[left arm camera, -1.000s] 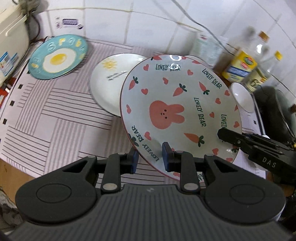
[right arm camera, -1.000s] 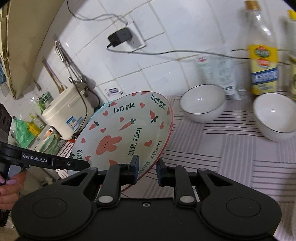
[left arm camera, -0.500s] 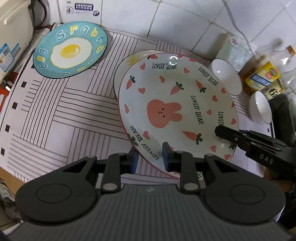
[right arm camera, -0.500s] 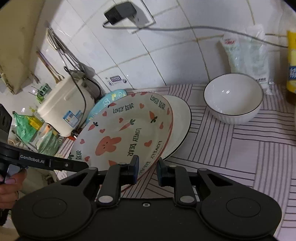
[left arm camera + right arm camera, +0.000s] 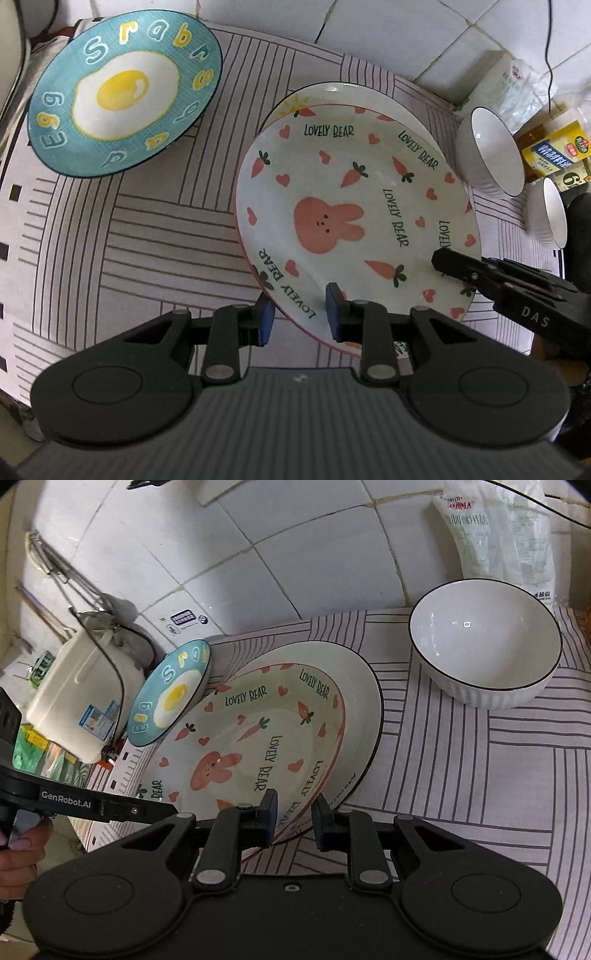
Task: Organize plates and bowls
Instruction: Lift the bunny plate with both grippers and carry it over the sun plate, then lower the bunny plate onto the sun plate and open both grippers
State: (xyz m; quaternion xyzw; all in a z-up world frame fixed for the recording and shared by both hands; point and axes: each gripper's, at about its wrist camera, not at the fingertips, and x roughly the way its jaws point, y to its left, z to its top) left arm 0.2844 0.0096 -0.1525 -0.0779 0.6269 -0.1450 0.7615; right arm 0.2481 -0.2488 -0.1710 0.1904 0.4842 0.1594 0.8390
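The bunny plate (image 5: 343, 221) with carrots and hearts lies on top of a white plate (image 5: 369, 99) with a black rim. It also shows in the right wrist view (image 5: 251, 746), over the white plate (image 5: 362, 701). My left gripper (image 5: 298, 314) is shut on the bunny plate's near rim. My right gripper (image 5: 293, 814) is shut on its opposite rim. A blue egg plate (image 5: 125, 96) lies to the left. Two white bowls (image 5: 487, 155) (image 5: 550, 214) stand to the right.
A striped cloth (image 5: 147, 221) covers the counter. A white rice cooker (image 5: 81, 694) stands at the far left by the tiled wall. An oil bottle (image 5: 554, 151) and a plastic bag (image 5: 498, 535) stand behind the bowls.
Both grippers have carried the bunny plate forward and down, and it now lies over the white plate. The bowls and egg plate have not moved.
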